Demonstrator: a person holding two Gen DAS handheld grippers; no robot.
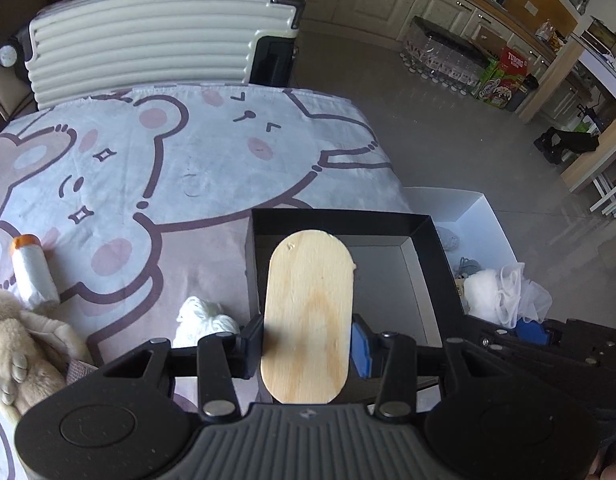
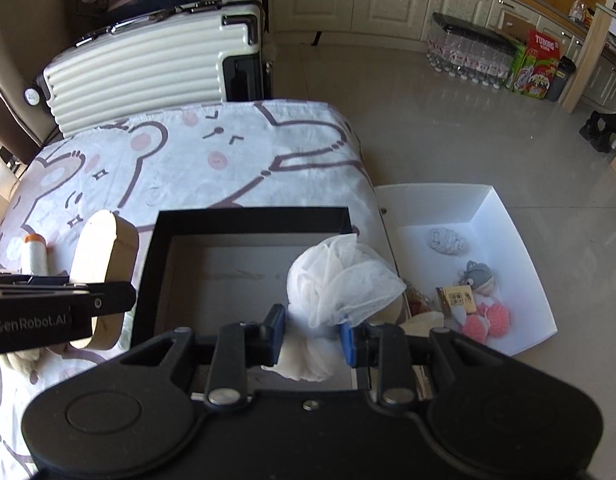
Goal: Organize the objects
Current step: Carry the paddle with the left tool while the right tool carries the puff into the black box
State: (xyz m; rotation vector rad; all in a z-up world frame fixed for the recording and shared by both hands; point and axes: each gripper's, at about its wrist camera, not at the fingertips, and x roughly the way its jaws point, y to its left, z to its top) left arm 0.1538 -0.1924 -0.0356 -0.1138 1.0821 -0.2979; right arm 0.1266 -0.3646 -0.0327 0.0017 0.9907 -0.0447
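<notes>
My left gripper is shut on an oval wooden box, held over the near left part of an open black box that sits on the bed's right edge. The right wrist view shows that wooden box from the side, just left of the black box. My right gripper is shut on a white mesh bath puff, which hangs over the black box's near right corner. The puff and the right gripper's body also show at the right of the left wrist view.
A bear-print sheet covers the bed. On it lie an orange-capped white roll, a plush toy and a white yarn bundle. A white tray of small toys sits on the floor to the right. A cream suitcase stands behind the bed.
</notes>
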